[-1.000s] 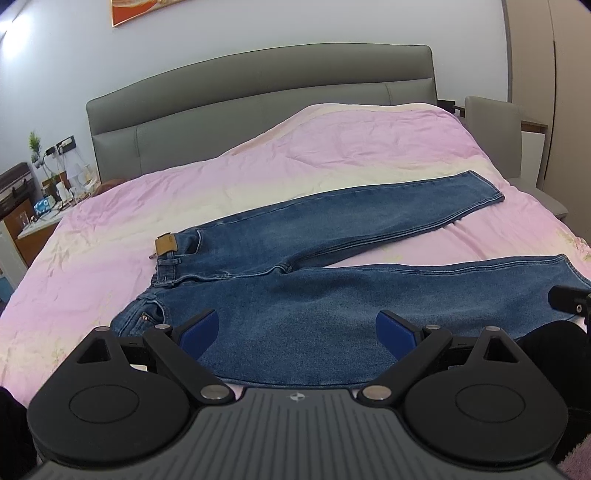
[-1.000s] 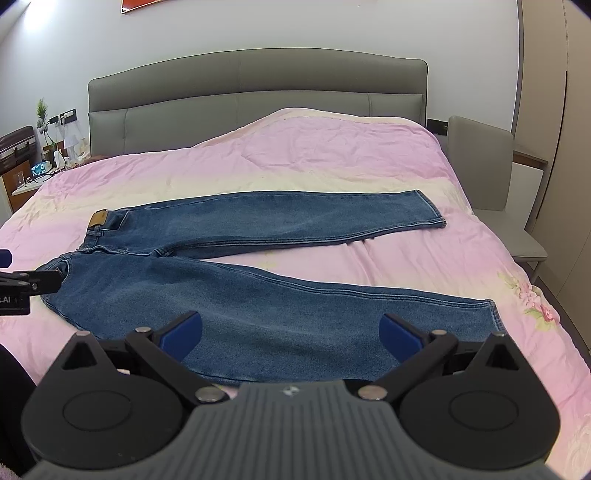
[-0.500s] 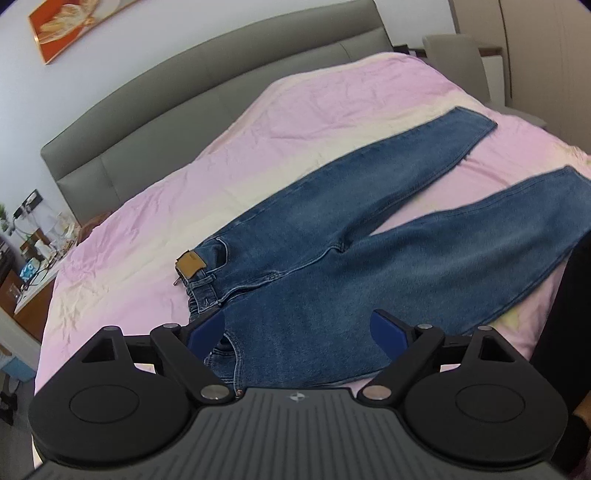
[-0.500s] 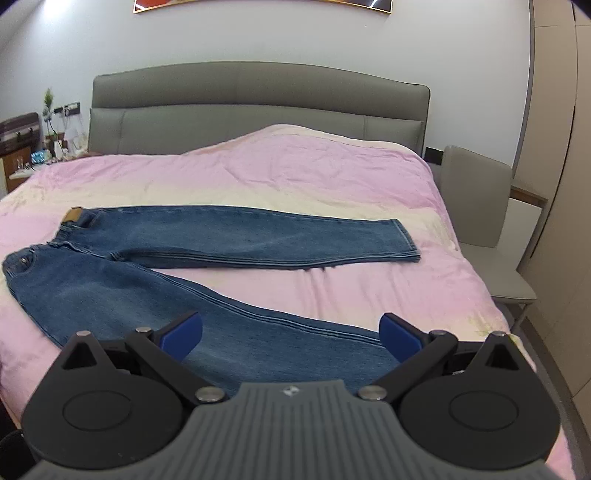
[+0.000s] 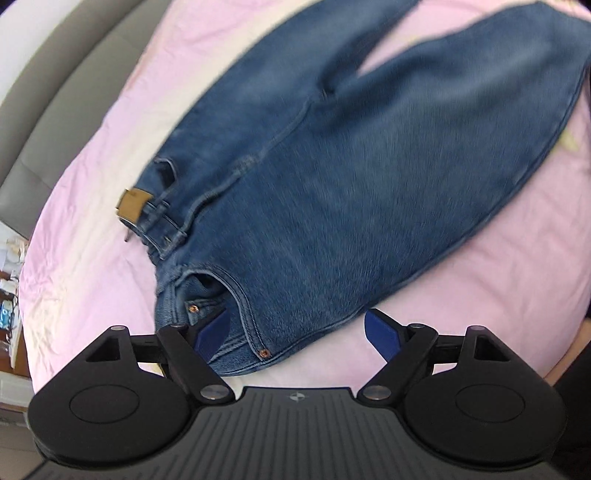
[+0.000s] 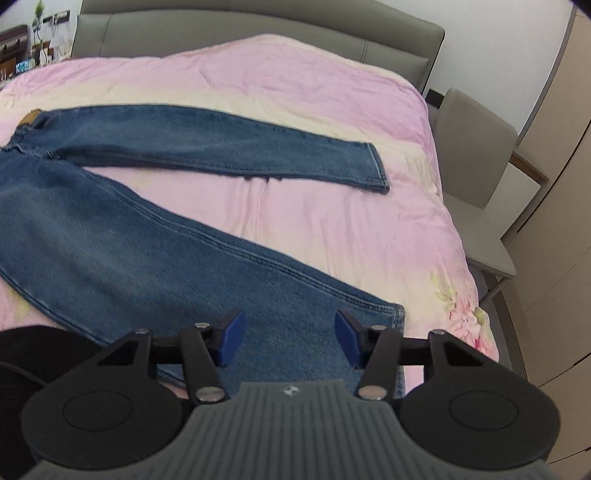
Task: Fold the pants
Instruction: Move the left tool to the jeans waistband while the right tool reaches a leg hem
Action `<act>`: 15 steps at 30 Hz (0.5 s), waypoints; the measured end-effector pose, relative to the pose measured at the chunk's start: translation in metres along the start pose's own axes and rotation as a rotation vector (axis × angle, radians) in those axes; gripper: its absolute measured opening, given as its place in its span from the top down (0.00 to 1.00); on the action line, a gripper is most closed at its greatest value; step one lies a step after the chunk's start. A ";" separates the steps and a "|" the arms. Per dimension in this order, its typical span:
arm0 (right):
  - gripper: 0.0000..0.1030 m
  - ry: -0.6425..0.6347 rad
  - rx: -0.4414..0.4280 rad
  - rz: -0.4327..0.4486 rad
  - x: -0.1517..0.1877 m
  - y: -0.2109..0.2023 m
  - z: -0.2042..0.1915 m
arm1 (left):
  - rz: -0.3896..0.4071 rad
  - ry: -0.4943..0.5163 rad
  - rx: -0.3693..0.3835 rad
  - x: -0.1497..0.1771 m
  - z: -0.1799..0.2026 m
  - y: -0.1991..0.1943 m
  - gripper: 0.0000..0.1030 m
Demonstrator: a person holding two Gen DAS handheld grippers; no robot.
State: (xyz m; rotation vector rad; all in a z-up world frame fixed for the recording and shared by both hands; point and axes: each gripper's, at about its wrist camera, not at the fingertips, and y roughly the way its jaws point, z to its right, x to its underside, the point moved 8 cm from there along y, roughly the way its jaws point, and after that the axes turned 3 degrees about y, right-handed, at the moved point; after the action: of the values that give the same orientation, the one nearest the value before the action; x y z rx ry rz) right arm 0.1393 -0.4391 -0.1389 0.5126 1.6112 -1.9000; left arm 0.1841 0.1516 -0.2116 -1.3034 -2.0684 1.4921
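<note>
A pink bedspread (image 6: 332, 229) covered the bed, with a grey padded headboard (image 6: 258, 26) along the top of the right wrist frame and a grey chair (image 6: 476, 155) at the right edge. The blue jeans (image 6: 110, 251) lay flat across the spread with the legs apart: one leg ran through the upper middle of that frame, the other slanted from the left edge down to the lower centre. In the left wrist frame the jeans (image 5: 351, 177) filled the centre, and the tan waistband patch (image 5: 133, 201) sat at middle left. The left gripper (image 5: 295, 328) was spread wide over the waistband corner at the bottom of its frame, its left fingertip (image 5: 214, 326) over the denim. The right gripper (image 6: 290, 334) was spread over the near leg's hem.
</note>
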 end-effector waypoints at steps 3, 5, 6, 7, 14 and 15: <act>0.53 -0.053 0.002 -0.063 0.017 0.020 0.010 | -0.053 0.066 -0.015 0.007 0.008 0.027 0.06; 0.53 -0.111 -0.004 -0.092 0.028 0.030 0.014 | -0.077 0.108 -0.035 0.009 0.010 0.039 0.06; 0.52 -0.142 -0.016 -0.104 0.034 0.033 0.015 | -0.081 0.121 -0.044 0.009 0.012 0.044 0.06; 0.50 -0.175 -0.026 -0.120 0.040 0.037 0.014 | -0.080 0.133 -0.050 0.008 0.014 0.049 0.06; 0.45 -0.376 -0.066 -0.221 0.084 0.062 0.002 | -0.092 0.215 -0.110 -0.002 0.019 0.068 0.00; 0.45 -0.393 -0.065 -0.229 0.088 0.066 0.000 | -0.091 0.234 -0.123 -0.003 0.021 0.069 0.00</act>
State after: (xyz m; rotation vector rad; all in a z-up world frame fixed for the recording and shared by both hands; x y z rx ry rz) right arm 0.1159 -0.4614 -0.2440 -0.0771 1.5089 -1.9531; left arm 0.2065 0.1411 -0.2790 -1.3371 -2.0627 1.1314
